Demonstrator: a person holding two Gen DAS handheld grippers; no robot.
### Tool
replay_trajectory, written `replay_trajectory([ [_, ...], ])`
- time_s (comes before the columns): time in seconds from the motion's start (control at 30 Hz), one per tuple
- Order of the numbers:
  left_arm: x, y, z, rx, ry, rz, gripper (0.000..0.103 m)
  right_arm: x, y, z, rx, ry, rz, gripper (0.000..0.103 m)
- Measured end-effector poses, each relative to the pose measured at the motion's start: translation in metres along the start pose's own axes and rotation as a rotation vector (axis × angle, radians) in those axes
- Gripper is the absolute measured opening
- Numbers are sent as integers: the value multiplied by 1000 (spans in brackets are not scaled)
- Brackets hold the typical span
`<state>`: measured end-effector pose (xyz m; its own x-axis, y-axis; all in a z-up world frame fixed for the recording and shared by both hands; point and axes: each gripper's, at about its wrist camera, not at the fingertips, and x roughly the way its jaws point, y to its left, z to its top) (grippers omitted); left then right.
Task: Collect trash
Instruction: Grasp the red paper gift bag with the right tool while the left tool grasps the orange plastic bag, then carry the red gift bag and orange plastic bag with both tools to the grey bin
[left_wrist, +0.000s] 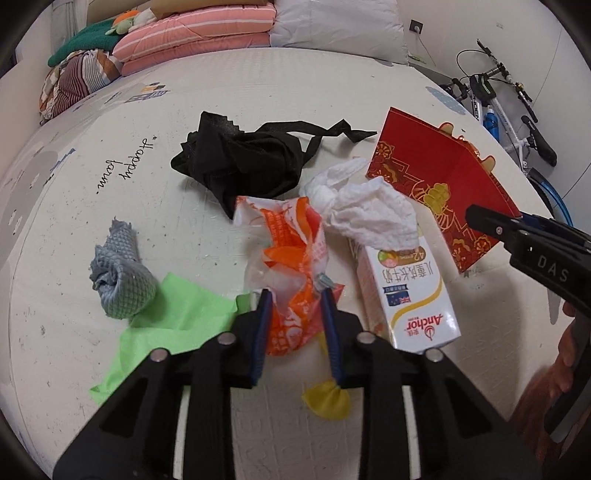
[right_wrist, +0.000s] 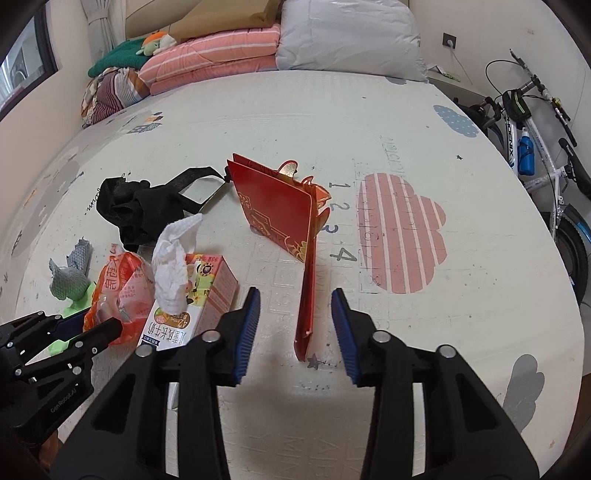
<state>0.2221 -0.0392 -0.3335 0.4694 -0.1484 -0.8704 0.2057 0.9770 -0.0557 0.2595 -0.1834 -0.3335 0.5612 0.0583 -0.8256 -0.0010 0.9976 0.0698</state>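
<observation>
Left wrist view: left hand-held gripper (left_wrist: 295, 295) pinches the crumpled orange snack wrapper (left_wrist: 291, 254) on the bed (left_wrist: 258, 92), beside the milk carton (left_wrist: 410, 295). Thin, light film, probably slippery; its bunched middle suits gripping. Right hand-held gripper (right_wrist: 295, 295) stands narrowly apart, straddling the upright red paper bag (right_wrist: 291, 218) edge without touching; stiff card, easily creased.

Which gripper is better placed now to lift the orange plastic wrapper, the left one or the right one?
Left. The left gripper already has the orange wrapper between its pads. The right gripper straddles the red paper bag, with its pads apart from the bag's edge.
</observation>
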Motion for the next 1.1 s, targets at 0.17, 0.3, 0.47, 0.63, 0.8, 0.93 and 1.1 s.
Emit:
replay_trajectory([
  [0.17, -5, 5, 0, -23, -37, -3, 18, 1, -3, -2, 6, 5, 16, 1],
  [0.3, -14, 7, 2, -32, -73, -11, 18, -9, -4, -2, 3, -25, 26, 1],
  [0.47, -21, 3, 3, -28, -95, -5, 18, -26, -3, -1, 3, -80, 46, 1],
  [0.63, -39, -1, 1, -25, -129, 9, 18, -49, -2, -3, 9, -131, 68, 1],
  [0.8, -72, -11, -8, -8, -163, 36, 18, -82, 1, -7, 3, -187, 73, 1],
  [0.93, -100, -22, -22, 8, -182, 41, 18, -112, 8, -18, -13, -215, 79, 1],
  [1.1, -130, -42, -43, 32, -196, 29, 18, -148, 13, -37, -30, -234, 85, 1],
])
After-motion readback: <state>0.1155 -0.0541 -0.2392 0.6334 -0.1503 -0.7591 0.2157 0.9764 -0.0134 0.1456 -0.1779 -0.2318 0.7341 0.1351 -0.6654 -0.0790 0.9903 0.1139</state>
